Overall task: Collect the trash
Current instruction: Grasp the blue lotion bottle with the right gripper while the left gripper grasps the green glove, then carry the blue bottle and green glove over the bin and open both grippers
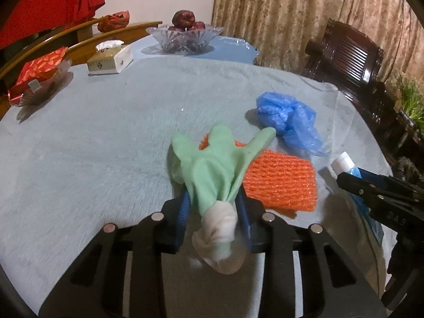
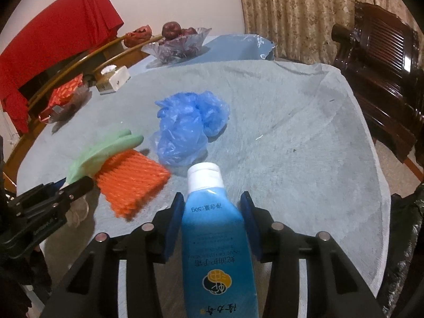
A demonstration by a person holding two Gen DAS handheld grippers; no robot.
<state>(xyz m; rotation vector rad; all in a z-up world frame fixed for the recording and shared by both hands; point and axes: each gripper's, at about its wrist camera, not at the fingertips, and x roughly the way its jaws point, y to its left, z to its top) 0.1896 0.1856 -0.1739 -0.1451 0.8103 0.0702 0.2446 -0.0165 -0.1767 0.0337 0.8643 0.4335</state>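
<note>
Holding a green and white glove [image 1: 212, 175] between its closed fingers, the left gripper [image 1: 213, 206] is above the grey tablecloth [image 1: 106, 137]. The right gripper [image 2: 212, 209] grips a blue tube [image 2: 216, 238] with a white cap. An orange foam net [image 1: 281, 182] lies just beside the glove, and a crumpled blue plastic bag [image 2: 189, 127] lies near it on the cloth.

Dim, warm indoor lighting; soft shadows under the crumpled blue plastic bag [image 2: 189, 127]; strong fisheye bending, dark corner vignetting, slight blur.
</note>
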